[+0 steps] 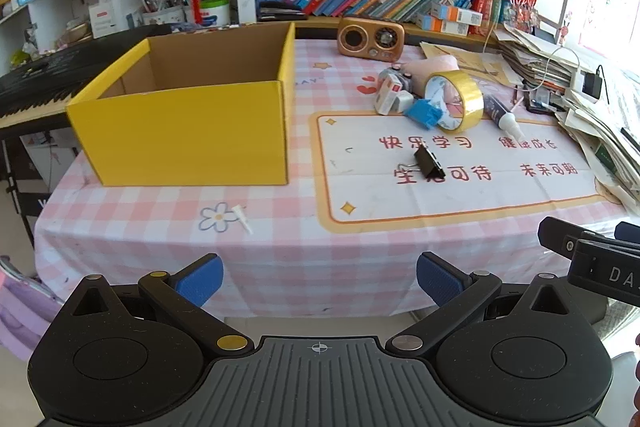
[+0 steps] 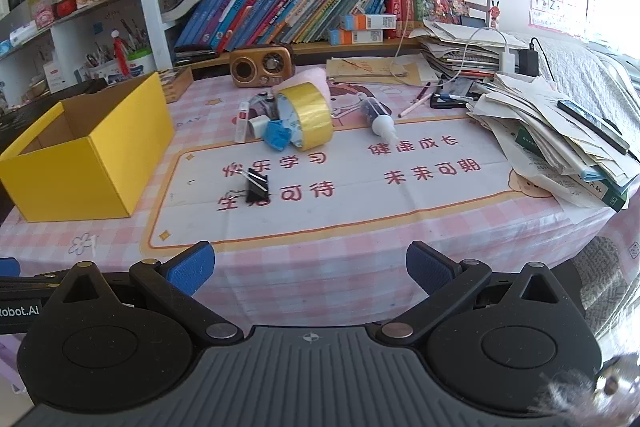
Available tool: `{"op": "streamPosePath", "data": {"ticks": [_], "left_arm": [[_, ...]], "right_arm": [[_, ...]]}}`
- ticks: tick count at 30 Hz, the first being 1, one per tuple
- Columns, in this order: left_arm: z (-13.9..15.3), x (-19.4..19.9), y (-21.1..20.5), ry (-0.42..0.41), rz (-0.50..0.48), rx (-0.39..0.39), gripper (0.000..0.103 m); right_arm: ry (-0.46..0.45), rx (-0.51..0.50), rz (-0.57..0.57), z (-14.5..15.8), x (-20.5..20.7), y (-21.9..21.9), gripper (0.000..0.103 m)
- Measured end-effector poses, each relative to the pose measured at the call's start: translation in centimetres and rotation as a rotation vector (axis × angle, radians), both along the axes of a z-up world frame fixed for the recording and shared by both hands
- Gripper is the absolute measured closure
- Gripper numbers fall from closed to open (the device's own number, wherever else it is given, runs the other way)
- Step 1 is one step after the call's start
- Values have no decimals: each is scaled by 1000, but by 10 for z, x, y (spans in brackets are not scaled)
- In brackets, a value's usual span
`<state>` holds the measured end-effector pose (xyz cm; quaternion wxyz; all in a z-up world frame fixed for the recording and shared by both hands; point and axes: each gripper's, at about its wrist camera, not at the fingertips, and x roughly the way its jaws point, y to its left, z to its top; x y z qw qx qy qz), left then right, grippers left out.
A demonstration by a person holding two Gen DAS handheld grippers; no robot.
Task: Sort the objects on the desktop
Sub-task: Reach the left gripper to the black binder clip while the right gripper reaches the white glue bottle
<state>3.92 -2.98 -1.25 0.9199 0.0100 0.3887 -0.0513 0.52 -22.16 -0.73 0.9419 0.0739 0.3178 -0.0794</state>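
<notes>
I am holding both tongs back at the near edge of the desk, and both are standing wide with nothing between the pads: the left gripper (image 1: pixel 320 281) and the right gripper (image 2: pixel 310 269) are each hovering above the pink checked tablecloth (image 1: pixel 280 227). The nearest loose thing is the black binder clip (image 2: pixel 256 185), lying on the printed mat (image 2: pixel 360 195) ahead of the tongs and alone, well apart from the cluster behind it. From the right wrist view it is sitting ahead and a little left of centre; from the left wrist view the same clip (image 1: pixel 429 163) is lying ahead and to the right, so I am judging the right gripper nearer. Its long axis is running diagonally, with the wire handles pointing towards the yellow box (image 1: pixel 180 131), which is standing open to the left and, as far as I can see, empty. Farther back the gold tape roll (image 2: pixel 310 121) is standing on edge against a blue clip-like piece (image 2: pixel 278 137), with a dark bottle with a white nozzle (image 2: pixel 378 117) lying beside it. The mat is reading 快乐学习, 健康成长 and 未来可期; the fourth phrase is partly covered by the clip. On the tongs I am reading "Robot.AI" and "DA"; the book spines are too small to read.
</notes>
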Motion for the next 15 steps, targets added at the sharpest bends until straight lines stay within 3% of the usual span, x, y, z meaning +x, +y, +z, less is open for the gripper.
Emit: {"op": "streamPosePath", "data": {"ticks": [15], "left_arm": [[-10, 40, -41, 37, -12, -19, 0]], "right_arm": [[46, -11, -4, -5, 37, -42, 0]]}}
